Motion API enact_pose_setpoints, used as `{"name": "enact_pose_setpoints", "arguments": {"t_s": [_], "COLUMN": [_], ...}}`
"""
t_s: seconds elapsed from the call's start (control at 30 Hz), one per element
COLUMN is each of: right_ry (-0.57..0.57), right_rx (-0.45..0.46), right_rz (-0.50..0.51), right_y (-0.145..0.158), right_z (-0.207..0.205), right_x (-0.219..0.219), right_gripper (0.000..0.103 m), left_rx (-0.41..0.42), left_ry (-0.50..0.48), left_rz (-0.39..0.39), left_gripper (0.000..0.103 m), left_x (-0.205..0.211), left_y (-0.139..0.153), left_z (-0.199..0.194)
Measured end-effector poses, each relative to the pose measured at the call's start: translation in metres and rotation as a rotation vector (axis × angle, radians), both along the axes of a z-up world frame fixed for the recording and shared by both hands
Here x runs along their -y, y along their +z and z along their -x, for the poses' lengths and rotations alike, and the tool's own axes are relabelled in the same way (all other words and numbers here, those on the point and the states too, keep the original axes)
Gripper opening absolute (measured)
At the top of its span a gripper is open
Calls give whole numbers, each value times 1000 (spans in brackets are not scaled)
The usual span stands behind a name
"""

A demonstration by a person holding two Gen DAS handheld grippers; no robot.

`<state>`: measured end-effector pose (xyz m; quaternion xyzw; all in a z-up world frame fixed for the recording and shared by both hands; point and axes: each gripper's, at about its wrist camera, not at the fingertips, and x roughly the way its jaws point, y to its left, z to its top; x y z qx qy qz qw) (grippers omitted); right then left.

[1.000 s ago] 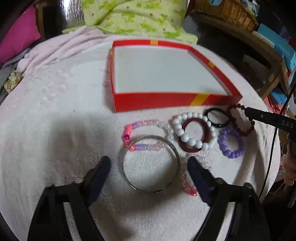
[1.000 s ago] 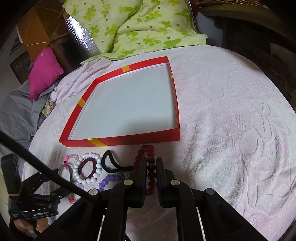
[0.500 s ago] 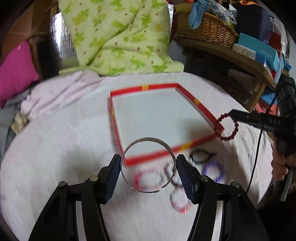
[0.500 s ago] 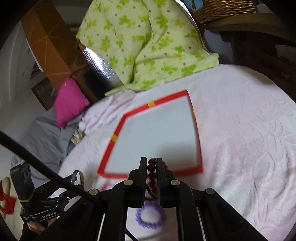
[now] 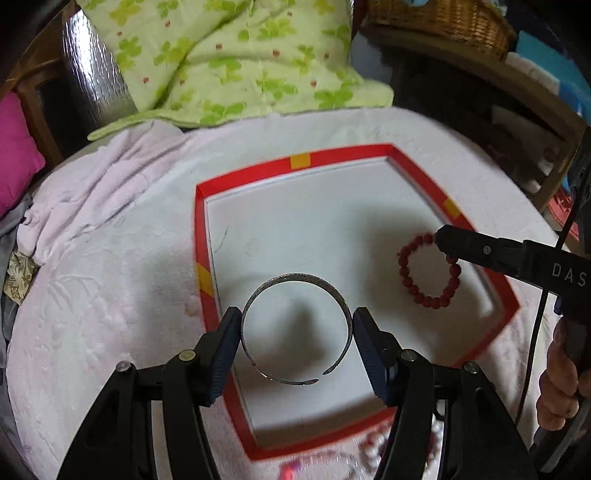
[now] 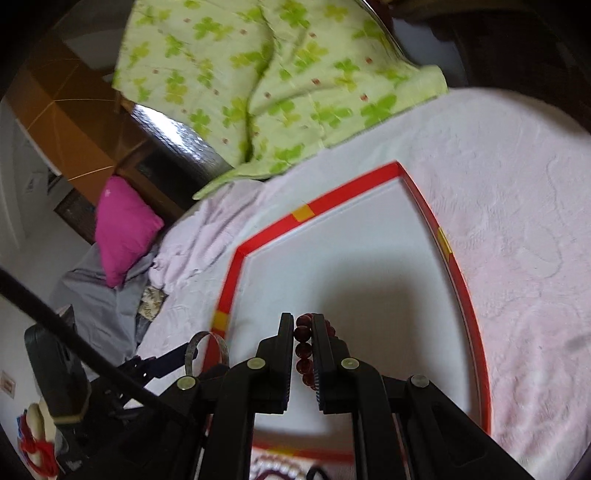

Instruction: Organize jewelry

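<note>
A red-rimmed box with a white floor lies on the pink cloth; it also shows in the right wrist view. My left gripper is shut on a silver open bangle and holds it above the box's near left part. My right gripper is shut on a dark red bead bracelet, which hangs over the box's right side in the left wrist view. The bangle also shows in the right wrist view.
Other bracelets lie blurred on the cloth in front of the box. A green patterned quilt and a pink cushion lie behind. A wicker basket stands on a wooden shelf at the back right.
Both grippers lifted their bracelets off the cloth and moved forward over the red box. The remaining bracelets slid to the bottom edge of both views.
</note>
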<state>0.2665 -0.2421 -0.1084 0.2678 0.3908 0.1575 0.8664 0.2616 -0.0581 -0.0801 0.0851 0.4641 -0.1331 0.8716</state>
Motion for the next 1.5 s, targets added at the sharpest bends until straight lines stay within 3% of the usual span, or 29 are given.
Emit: {"name": "enact_pose_setpoints", "arguments": {"t_s": [0.13,0.2,0.27,0.47,0.7,0.8,0.93,1.13,1.3,1.5], "right_ry": [-64,-91,-111,-63,-52,-57,-46,11,43,-5], "right_rx": [-37,-20,5,68,62,66,68,54,75,50], "right_rz": [8,13,15,60,115,155,153,152,193,165], "right_y": [-7,-1,7,36,41,40,36,26,26,22], "right_z": [-8,-1,10,60,122,148,182,211,219,212], "right_x": [11,20,29,30,26,27,27,14,-1,7], "right_gripper": [19,44,56,56,56,56,56,56,56,56], "left_rx": [-22,8,36,124,124,96,84,138,182,212], "left_ry": [0,-9,-15,15,116,147,190,245,248,222], "left_rz": [-40,-53,-56,-43,66,99,146,173,124,50], "left_gripper": [64,64,64,66,72,72,72,73,73,73], "left_x": [3,1,-3,-23,-47,-50,-57,-57,-43,-29], "left_y": [-5,0,7,25,16,8,8,9,2,-5], "left_z": [-2,13,30,108,194,213,232,250,256,256]}}
